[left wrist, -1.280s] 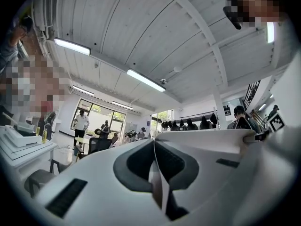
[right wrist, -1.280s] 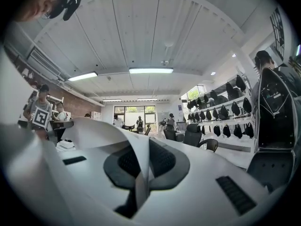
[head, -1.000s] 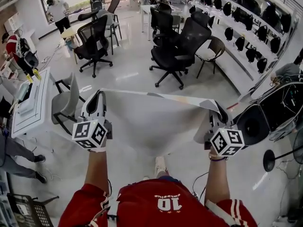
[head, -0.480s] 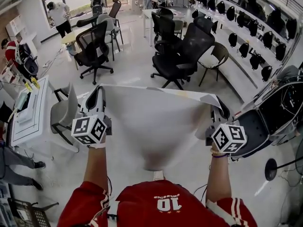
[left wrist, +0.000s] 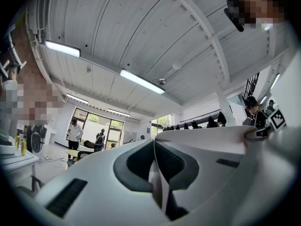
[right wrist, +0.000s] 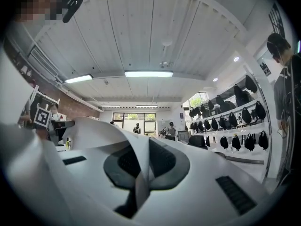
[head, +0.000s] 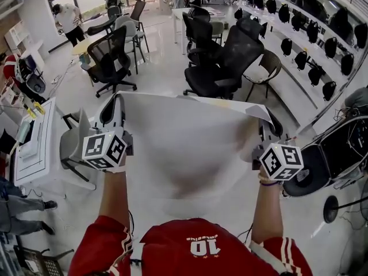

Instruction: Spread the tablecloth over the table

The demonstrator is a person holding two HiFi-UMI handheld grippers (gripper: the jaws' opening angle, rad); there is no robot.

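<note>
Left tongs (head: 117,103) and right tongs (head: 263,122) are each clamped shut on a top corner of the cloth (head: 184,148). The sheet is stretched between them, sagging below, over the floor (head: 161,76).

Risks:
- Only a thin edge is pinched, so a sharp flick could pull a corner free.
- The slack hem may drag, or catch the chairs (head: 215,62) ahead of the tongs.

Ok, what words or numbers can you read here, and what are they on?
"10": on the red shirt, upside down in the head view.
Small print beside that number: too blurred to read.
Tablecloth: no writing shows.
</note>
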